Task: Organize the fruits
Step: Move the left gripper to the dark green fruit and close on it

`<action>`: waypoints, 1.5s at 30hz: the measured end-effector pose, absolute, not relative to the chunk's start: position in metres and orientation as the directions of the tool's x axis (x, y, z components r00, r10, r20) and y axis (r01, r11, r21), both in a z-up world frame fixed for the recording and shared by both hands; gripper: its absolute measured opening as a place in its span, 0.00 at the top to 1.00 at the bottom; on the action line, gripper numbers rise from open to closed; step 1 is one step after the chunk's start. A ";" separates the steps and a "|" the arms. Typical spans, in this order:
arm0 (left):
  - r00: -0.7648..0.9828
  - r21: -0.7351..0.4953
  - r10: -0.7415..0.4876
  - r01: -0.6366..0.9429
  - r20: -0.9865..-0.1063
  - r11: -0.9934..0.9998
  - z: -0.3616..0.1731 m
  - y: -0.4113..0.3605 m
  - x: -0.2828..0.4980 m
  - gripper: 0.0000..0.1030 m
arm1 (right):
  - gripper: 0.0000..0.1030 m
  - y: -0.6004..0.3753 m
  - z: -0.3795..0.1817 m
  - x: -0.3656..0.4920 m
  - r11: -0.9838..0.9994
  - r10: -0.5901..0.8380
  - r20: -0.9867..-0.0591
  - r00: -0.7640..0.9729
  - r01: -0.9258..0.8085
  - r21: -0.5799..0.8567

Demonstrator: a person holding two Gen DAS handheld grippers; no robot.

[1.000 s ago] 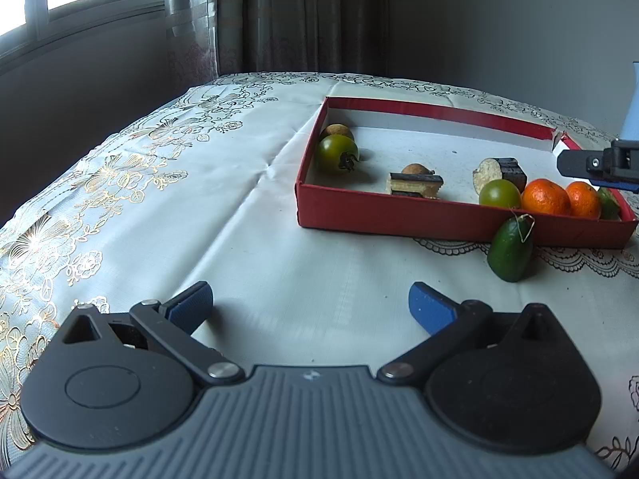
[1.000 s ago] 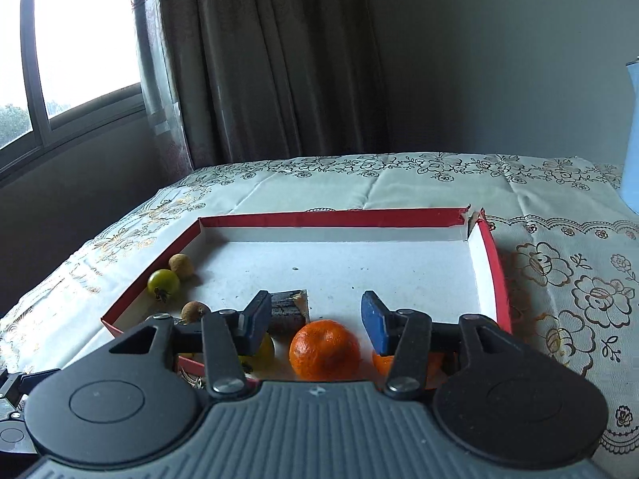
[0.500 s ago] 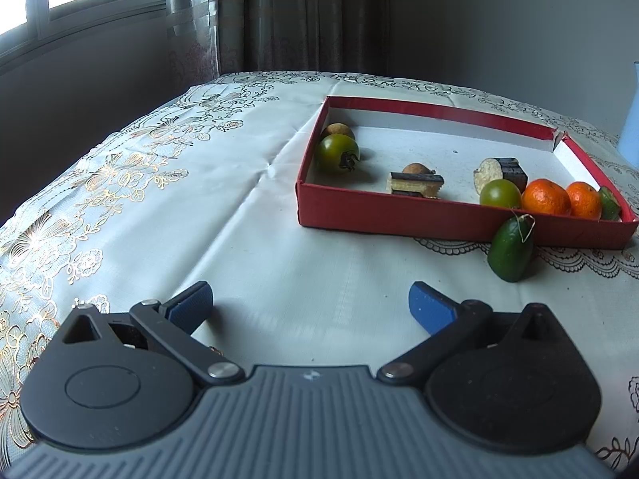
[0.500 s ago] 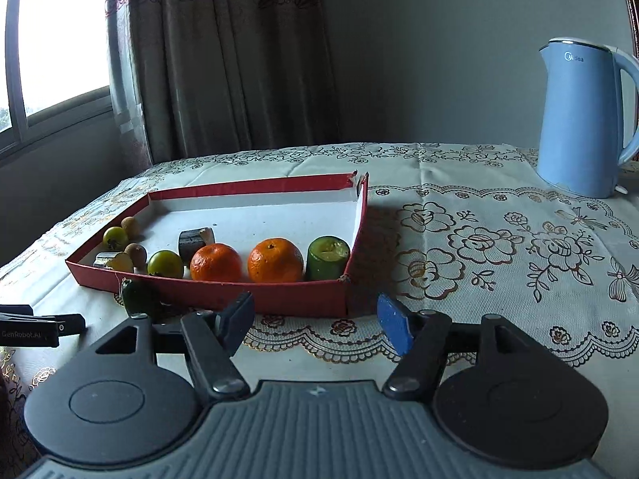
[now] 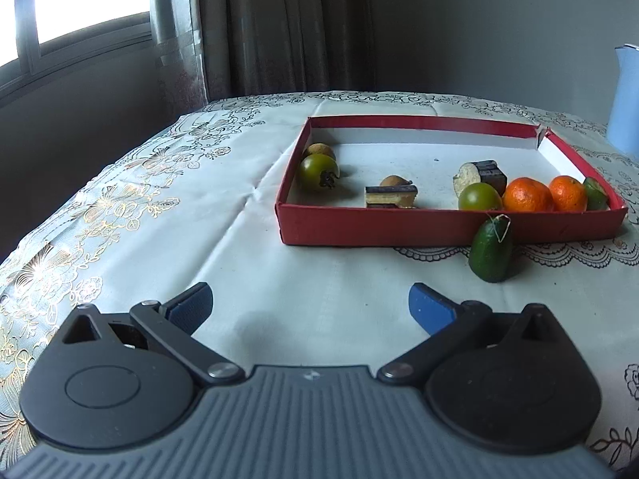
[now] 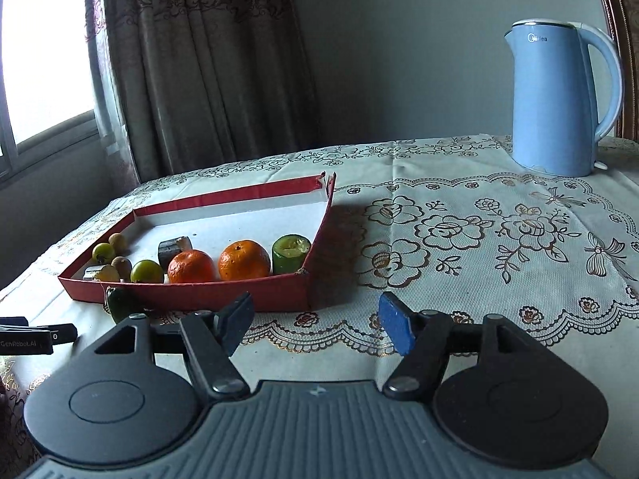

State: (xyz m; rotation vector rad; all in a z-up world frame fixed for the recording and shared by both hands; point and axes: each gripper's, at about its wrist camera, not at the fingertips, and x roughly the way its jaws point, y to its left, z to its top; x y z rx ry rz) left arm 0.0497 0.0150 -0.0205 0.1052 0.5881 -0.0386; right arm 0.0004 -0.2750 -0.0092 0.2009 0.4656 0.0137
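Both tools are empty: the left tool gapes wide, and the right tool has just been opening. Oranges sit inside the red tray; a green fruit lies on the table, touching its front wall.

Pulled back from over the red tray, right tongs now near side of it above the worktop, jaws just opening, nothing between. Gone from the left wrist view's right edge.
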 end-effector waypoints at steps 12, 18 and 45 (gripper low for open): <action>0.854 0.122 -0.126 0.215 -0.504 0.969 -0.005 -0.051 0.055 0.00 | 0.28 -0.282 -0.012 0.004 0.968 0.086 -0.455 0.886 0.034 0.248; 0.810 0.082 -0.129 0.213 -0.572 0.974 -0.018 -0.061 0.075 0.02 | 0.28 -0.285 -0.014 0.005 0.962 0.101 -0.456 0.884 0.030 0.272; 0.761 0.053 -0.118 0.196 -0.637 0.979 -0.025 -0.063 0.088 0.00 | 0.28 -0.288 -0.016 0.006 0.954 0.107 -0.468 0.877 0.042 0.297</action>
